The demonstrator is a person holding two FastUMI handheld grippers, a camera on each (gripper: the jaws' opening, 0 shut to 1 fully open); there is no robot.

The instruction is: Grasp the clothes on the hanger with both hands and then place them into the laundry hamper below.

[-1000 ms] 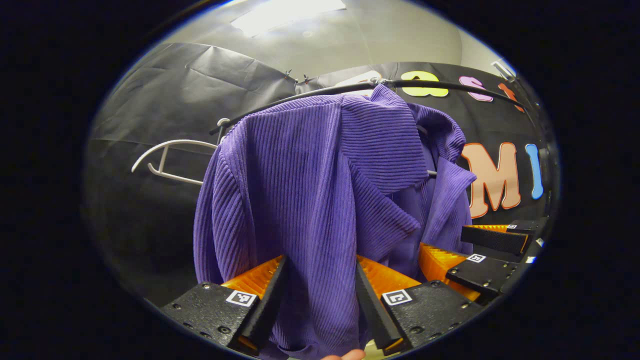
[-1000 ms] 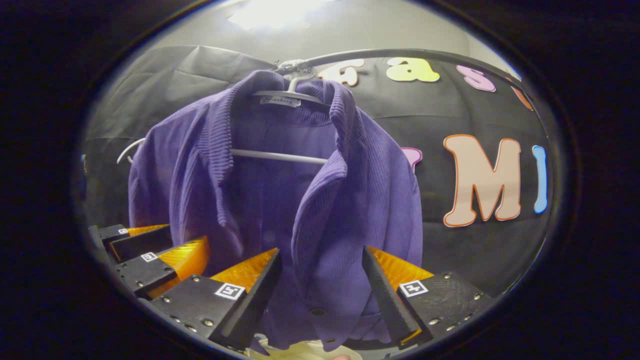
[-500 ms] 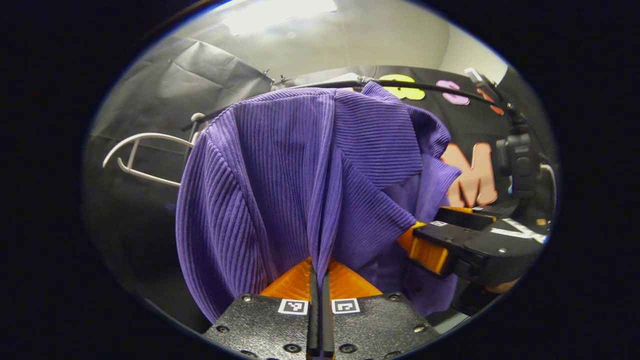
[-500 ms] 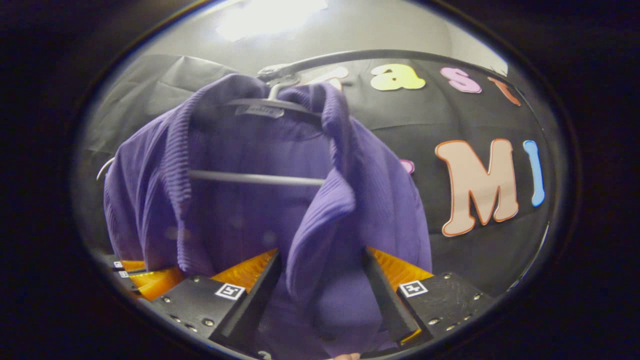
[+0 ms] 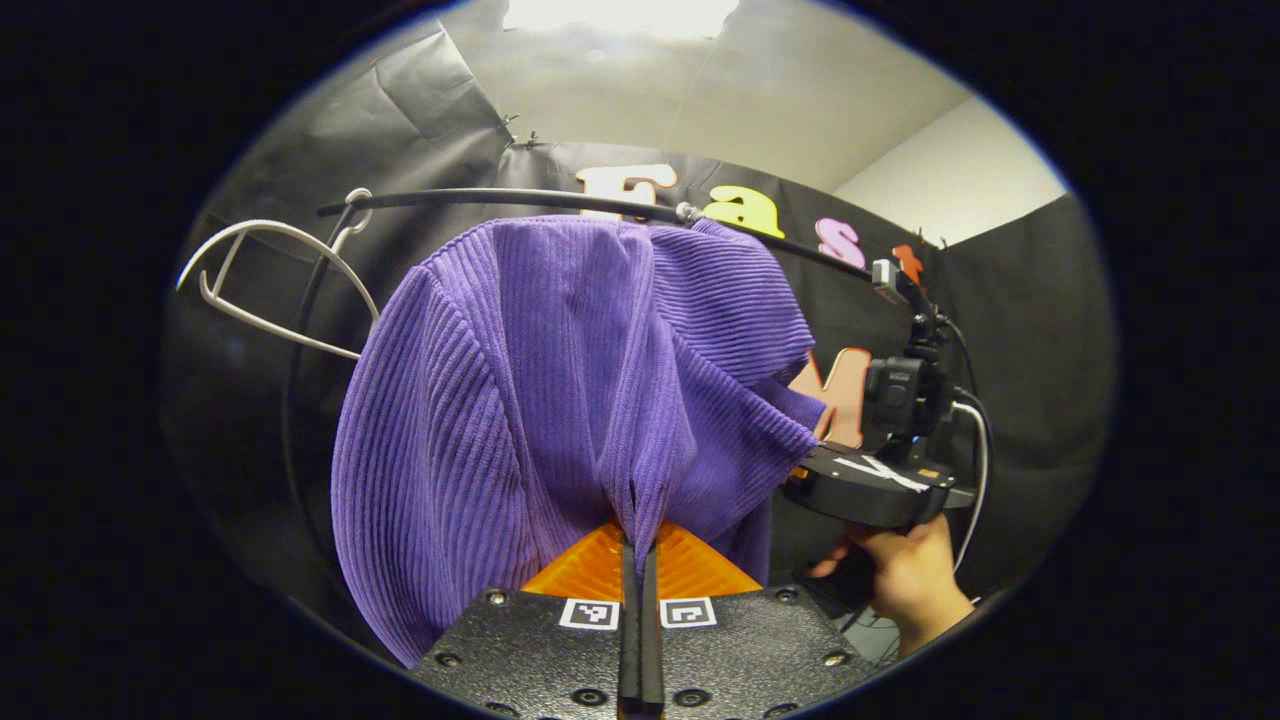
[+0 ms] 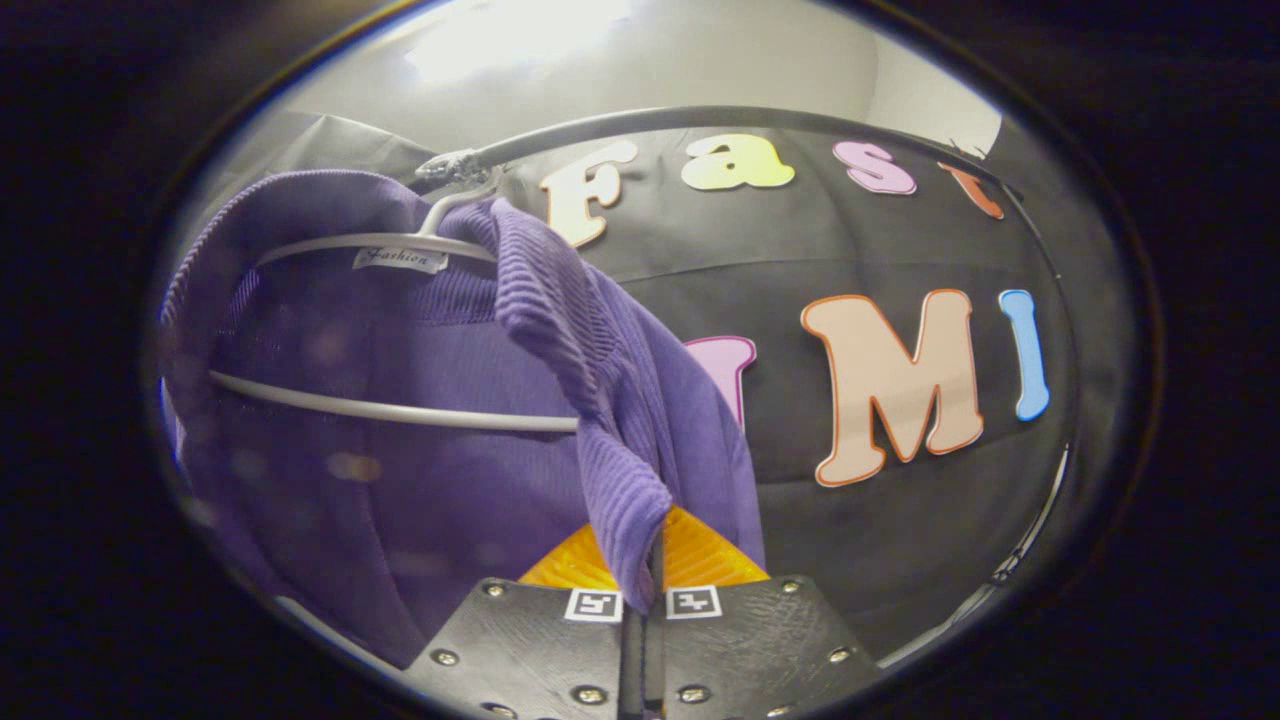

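The purple ribbed garment (image 5: 560,400) is hanging on a white hanger (image 6: 400,410) from the black rail (image 5: 500,200). The left hand-held gripper (image 5: 638,520) is pinching a vertical fold of its fabric, fingers pressed together on the cloth. The right hand-held gripper (image 6: 645,545) is clamping the garment's front edge below the collar, fingers closed on it. In the left gripper view, a hand (image 5: 905,575) is gripping the other device's handle beside the garment, and an empty white hanger (image 5: 270,290) is dangling further along the rail.
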